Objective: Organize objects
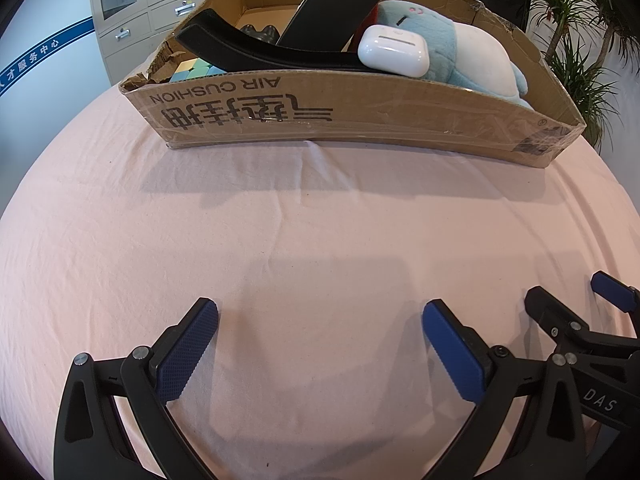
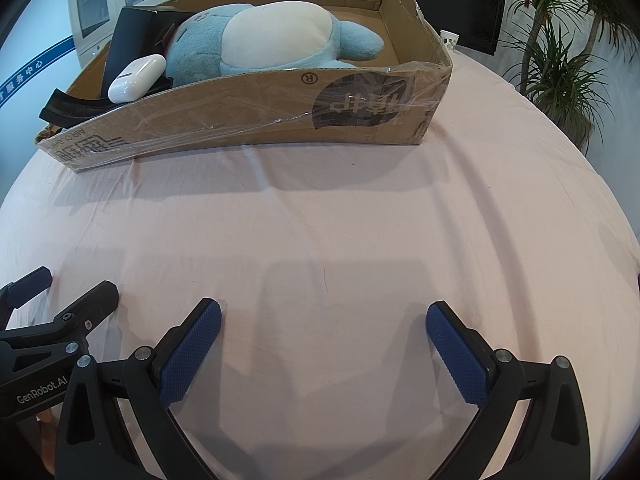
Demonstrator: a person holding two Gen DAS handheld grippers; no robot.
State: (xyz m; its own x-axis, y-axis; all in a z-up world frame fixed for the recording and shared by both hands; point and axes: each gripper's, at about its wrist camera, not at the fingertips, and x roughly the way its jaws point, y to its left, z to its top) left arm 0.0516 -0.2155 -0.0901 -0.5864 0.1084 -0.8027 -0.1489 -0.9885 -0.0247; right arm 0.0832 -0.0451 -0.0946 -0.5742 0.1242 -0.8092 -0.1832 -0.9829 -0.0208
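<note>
A low cardboard box (image 1: pixel 360 112) stands on the pink tablecloth at the far side; it also shows in the right wrist view (image 2: pixel 256 100). In it lie a blue and white plush toy (image 1: pixel 472 56) (image 2: pixel 272 36), a white earbud case (image 1: pixel 394 50) (image 2: pixel 136 78), a curved black piece (image 1: pixel 248 50) (image 2: pixel 72 108), a black flat box (image 1: pixel 336 4) (image 2: pixel 132 36) and a pastel cube (image 1: pixel 192 70). My left gripper (image 1: pixel 320 344) is open and empty over the cloth. My right gripper (image 2: pixel 324 344) is open and empty beside it.
The pink tablecloth (image 1: pixel 304 240) covers the table between the grippers and the box. Grey cabinets (image 1: pixel 132 8) stand behind on the left. Potted plants (image 2: pixel 560 48) stand at the right. The right gripper shows at the left view's right edge (image 1: pixel 576 320).
</note>
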